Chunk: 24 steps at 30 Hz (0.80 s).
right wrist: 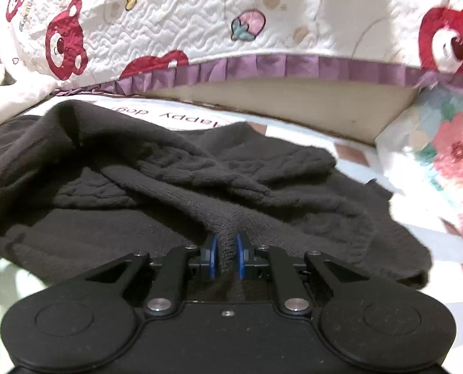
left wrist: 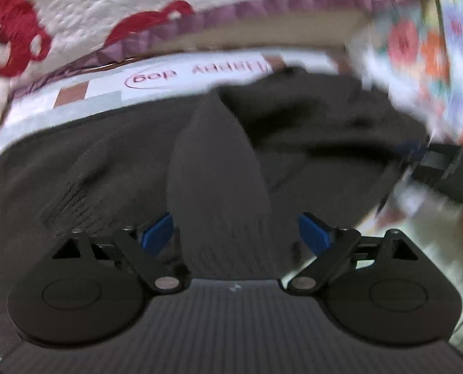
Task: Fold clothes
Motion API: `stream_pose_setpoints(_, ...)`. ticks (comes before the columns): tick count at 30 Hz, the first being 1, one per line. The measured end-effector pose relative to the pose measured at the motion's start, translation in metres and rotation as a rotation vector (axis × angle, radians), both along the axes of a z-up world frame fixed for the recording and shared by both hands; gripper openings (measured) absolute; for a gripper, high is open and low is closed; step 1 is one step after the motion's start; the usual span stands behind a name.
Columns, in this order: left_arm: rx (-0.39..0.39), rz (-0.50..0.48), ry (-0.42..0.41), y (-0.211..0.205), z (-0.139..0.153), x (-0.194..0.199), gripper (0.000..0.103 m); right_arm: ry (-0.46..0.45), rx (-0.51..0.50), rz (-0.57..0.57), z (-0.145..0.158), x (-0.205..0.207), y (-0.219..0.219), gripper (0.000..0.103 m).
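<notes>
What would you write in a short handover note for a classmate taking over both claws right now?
Left claw: jaws wide apart, a fold of the dark knit sweater lying between them, not pinched.
Right claw: shut on a bunched ridge of the sweater.
The sweater lies crumpled on the pale patterned sheet, in front of the bear-print quilt.
Done: no neat fold visible yet.
Left: probably spread it flat, then fold sleeves and body.
</notes>
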<state>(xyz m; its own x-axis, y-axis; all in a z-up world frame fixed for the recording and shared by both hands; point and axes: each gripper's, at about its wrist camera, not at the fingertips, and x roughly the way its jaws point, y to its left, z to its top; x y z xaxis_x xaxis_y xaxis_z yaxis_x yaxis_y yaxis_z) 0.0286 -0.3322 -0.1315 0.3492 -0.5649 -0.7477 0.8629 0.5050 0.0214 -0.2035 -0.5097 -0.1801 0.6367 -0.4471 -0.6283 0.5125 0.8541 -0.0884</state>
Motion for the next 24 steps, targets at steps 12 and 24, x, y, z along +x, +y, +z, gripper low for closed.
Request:
stream_pose_setpoints(12, 0.014, 0.055, -0.088, 0.002, 0.030, 0.030, 0.017, 0.085, -0.012, 0.008, -0.012, -0.015, 0.014, 0.013)
stream_pose_setpoints(24, -0.009, 0.156, -0.021, 0.035, 0.015, 0.096, 0.020, 0.181, -0.069, 0.035, -0.017, -0.014, 0.033, 0.013)
